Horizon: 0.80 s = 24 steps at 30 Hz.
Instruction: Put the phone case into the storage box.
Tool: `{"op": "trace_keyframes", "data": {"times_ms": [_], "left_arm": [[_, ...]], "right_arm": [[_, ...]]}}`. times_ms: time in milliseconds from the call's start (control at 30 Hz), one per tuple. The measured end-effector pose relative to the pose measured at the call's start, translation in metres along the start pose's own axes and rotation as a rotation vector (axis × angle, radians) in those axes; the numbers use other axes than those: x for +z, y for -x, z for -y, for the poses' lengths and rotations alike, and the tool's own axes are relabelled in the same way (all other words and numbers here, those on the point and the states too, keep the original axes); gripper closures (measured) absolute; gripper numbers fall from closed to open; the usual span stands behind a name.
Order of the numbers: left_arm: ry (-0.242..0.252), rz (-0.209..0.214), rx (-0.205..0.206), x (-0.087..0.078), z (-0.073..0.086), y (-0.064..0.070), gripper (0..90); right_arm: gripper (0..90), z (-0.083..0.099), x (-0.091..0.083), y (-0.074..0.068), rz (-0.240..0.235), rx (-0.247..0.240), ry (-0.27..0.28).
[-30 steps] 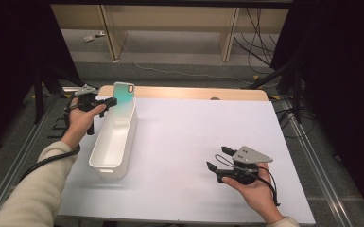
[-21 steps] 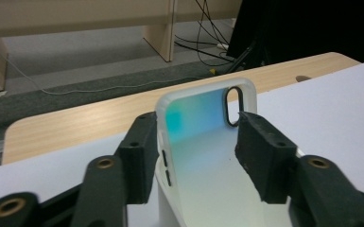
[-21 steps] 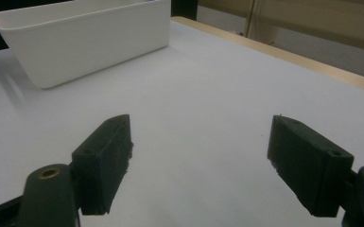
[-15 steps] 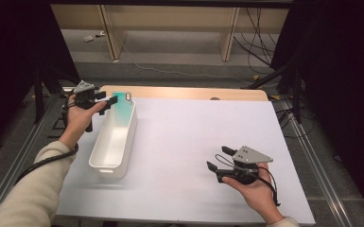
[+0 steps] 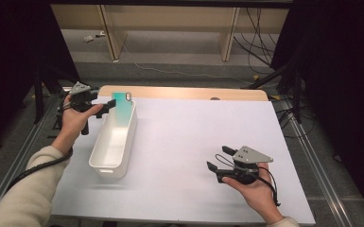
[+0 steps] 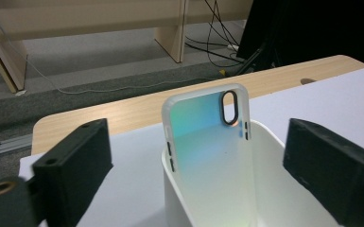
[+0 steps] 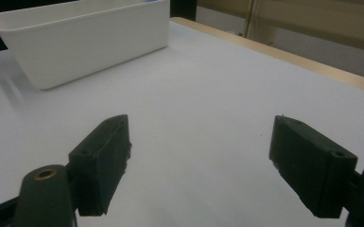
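The tabletop [image 5: 194, 142] was covered by a white sheet, with a strip of pale wood showing along its far edge. Beyond it lay grey floor, wooden furniture legs and loose cables, and dark curtains hung at either side.

A white oblong bin [image 5: 114, 142] stood on the left part of the sheet, running away from the person. A phone case [image 5: 121, 108] with an iridescent teal back (its oval camera cut-out at the top) stood upright in the far end of the bin, leaning against the end wall.

The left hand-held gripper [image 5: 105, 106] hovered just beside that far end, its jaws spread wide, with the case between and beyond them, untouched, in the left gripper view [image 6: 208, 137].

The right hand-held gripper [image 5: 216, 158] was well apart from the bin, low over bare sheet at the near right, jaws likewise spread and holding nothing.
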State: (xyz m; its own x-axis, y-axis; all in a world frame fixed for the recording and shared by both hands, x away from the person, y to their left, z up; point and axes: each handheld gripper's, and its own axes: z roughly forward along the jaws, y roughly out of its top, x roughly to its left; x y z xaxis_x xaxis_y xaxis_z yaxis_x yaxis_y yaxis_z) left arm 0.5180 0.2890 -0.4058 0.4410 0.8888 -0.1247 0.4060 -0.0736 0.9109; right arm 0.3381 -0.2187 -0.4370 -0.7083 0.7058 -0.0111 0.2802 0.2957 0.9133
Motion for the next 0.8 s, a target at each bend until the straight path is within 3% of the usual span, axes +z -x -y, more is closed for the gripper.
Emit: {"op": "trace_keyframes", "data": {"times_ms": [233, 333, 500, 533, 800], "left_arm": [[0.007, 0.014, 0.017, -0.01, 0.001, 0.007, 0.1], [0.012, 0.018, 0.025, -0.014, 0.002, 0.01, 0.0], [0.015, 0.019, 0.039, -0.02, 0.005, 0.013, 0.0], [0.018, 0.021, 0.039, -0.021, 0.005, 0.014, 0.0], [0.021, 0.027, 0.055, -0.032, 0.01, 0.023, 0.0]], "right_arm": [[21.6, 0.0, 0.0, 0.0, 0.002, -0.003, 0.008], [21.3, 0.0, 0.0, -0.001, -0.002, 0.011, -0.005], [21.2, 0.0, 0.001, 0.001, 0.007, -0.006, 0.008], [21.2, 0.0, 0.0, 0.0, 0.001, 0.012, -0.004], [20.8, 0.0, -0.001, 0.002, 0.015, -0.006, -0.007]]}}
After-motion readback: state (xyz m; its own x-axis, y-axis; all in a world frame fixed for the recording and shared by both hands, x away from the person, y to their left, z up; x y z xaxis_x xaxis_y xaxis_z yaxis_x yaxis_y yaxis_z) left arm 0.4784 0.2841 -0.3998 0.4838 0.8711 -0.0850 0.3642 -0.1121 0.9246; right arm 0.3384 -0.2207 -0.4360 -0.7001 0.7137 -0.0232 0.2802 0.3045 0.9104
